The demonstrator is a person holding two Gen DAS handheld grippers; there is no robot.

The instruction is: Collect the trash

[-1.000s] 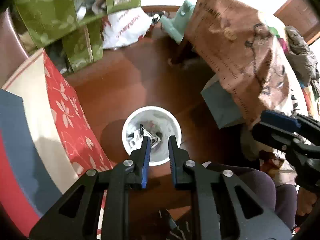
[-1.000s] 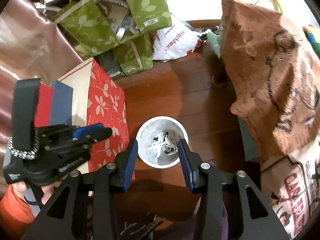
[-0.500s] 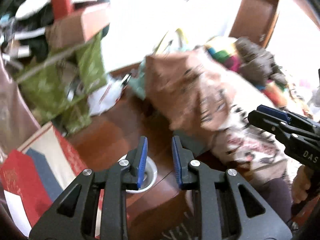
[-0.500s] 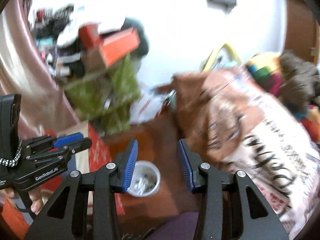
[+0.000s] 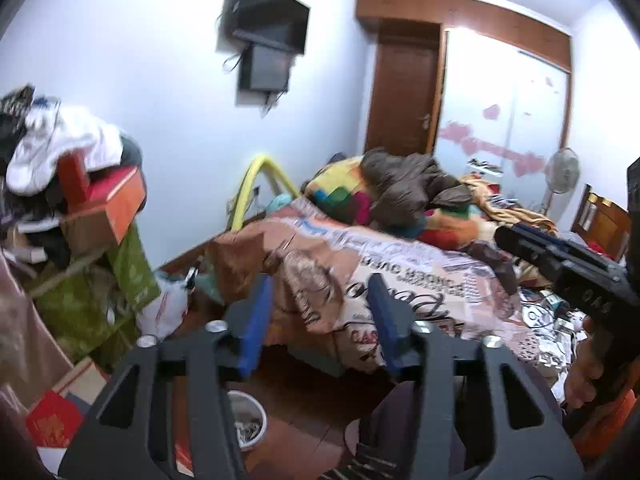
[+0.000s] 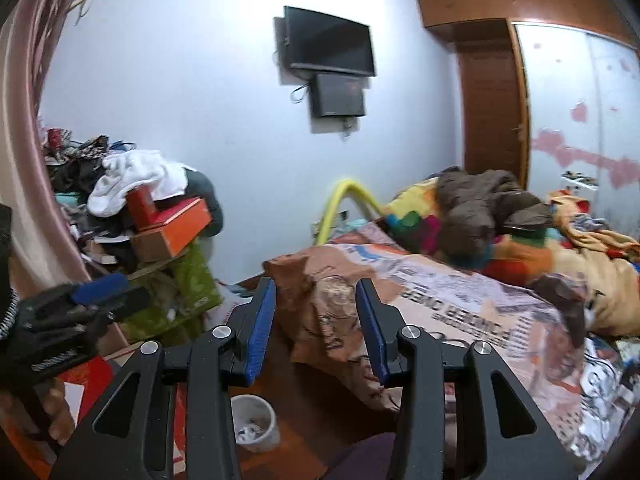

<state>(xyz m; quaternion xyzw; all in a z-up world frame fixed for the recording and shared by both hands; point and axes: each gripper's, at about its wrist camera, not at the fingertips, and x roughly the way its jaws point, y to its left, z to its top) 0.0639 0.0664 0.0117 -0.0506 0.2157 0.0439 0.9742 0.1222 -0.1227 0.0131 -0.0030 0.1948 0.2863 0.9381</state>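
Note:
A white trash bin [image 6: 256, 422] with crumpled scraps inside stands on the wooden floor beside the bed; it also shows in the left wrist view [image 5: 246, 424], partly behind my left finger. My left gripper [image 5: 318, 284] is open and empty, raised and pointing over the bed. My right gripper [image 6: 316, 286] is open and empty, also raised. Small scraps and clutter [image 5: 552, 320] lie on the bed's near right side. Each gripper shows at the edge of the other's view.
A bed with a printed brown cover [image 6: 440, 300] and piled clothes [image 6: 480, 208] fills the right. Stacked boxes, green bags and laundry [image 6: 160, 232] crowd the left wall. A wall TV [image 6: 328, 42], a wooden door [image 5: 402, 92] and a fan [image 5: 562, 176] stand behind.
Both grippers have tilted up from looking straight down at the bin to looking across the room. The left jaws have opened wider. The bin now sits low in both views.

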